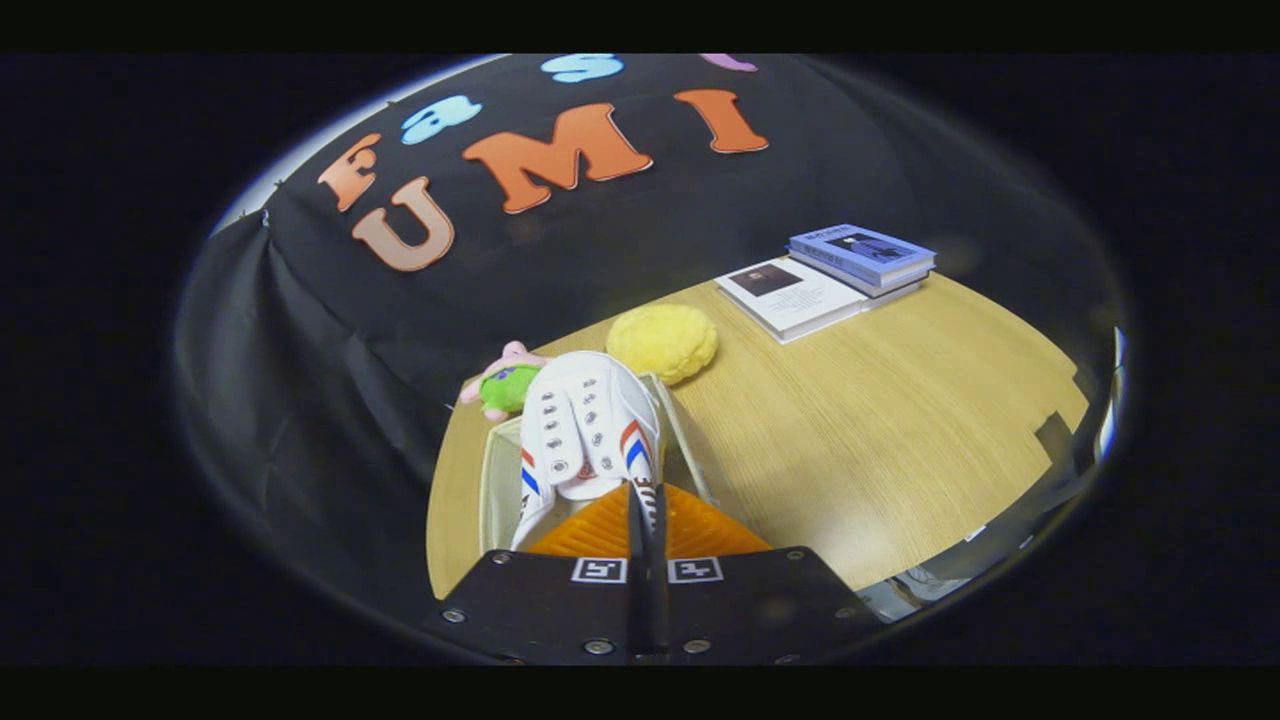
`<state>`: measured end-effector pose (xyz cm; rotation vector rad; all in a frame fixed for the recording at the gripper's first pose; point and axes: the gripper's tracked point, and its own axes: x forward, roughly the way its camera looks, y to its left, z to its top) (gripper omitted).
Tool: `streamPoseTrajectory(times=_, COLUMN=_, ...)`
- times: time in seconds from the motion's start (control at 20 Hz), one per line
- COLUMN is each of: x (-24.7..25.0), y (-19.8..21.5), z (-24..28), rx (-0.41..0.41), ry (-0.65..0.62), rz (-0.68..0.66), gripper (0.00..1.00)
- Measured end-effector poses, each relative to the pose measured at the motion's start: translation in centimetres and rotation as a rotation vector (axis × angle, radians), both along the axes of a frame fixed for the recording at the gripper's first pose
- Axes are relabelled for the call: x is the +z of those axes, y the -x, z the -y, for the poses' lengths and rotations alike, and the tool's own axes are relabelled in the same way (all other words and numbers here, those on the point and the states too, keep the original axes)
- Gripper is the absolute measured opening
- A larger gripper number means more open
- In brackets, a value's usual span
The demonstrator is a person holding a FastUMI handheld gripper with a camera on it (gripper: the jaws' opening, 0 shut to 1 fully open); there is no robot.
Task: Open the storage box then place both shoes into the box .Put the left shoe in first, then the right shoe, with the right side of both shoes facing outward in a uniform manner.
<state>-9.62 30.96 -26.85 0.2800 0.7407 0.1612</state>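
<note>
Gripper view. The white canvas lace-up shoe with red and blue side stripes [588,430] is covering most of the pale open-topped storage box [497,480], so only the box's near-left wall and a thin strip of its right rim are showing; the interior is not visible, and whether a second shoe is lying inside cannot be told. The shoe's heel end is hidden behind the orange ribbed fingers [590,530]. The small pink and green plush toy [507,385] is partly cut off by the shoe and the box's far corner.

The gripper [645,500] is holding its two orange fingers almost fully together, with only a narrow dark slit showing between them. The rear of the shoe is sitting right at the fingertips, and they appear to be pinching its heel edge, though the contact itself is hard to make out.

The shoe's long axis is running straight away from the fingers, toe pointing ahead toward the black cloth wall, laces and eyelets facing up toward the camera. It is hanging over the box.

Just beyond the toe, a round yellow fluffy cushion [662,342] is resting on the light wooden tabletop [880,450]. Farther off, well apart, a stack of books with a blue cover on top [862,255] is lying beside a white-covered book [790,295].
</note>
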Motion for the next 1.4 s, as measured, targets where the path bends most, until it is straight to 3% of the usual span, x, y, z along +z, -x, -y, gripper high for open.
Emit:
streamPoseTrajectory(times=0.15, x=-1.8, y=0.0, z=0.0, rx=-0.001, ry=0.065, rz=-0.018, gripper=0.01)
streamPoseTrajectory(times=0.6, x=-2.4, y=0.4, z=-0.2, rx=0.02, ry=0.087, rz=-0.036, gripper=0.03)
streamPoseTrajectory(times=0.75, x=-0.4, y=0.1, z=-1.8, rx=0.051, ry=0.03, rz=0.0, gripper=0.24)
streamPoseTrajectory(times=0.8, x=0.3, y=0.3, z=-1.5, rx=0.058, ry=0.037, rz=0.017, gripper=0.52)
streamPoseTrajectory(times=0.95, x=2.1, y=0.1, z=-1.1, rx=0.076, ry=0.043, rz=0.05, gripper=0.99)
streamPoseTrajectory(times=1.4, x=7.0, y=-2.9, z=3.4, rx=0.071, ry=0.057, rz=0.131, gripper=0.99)
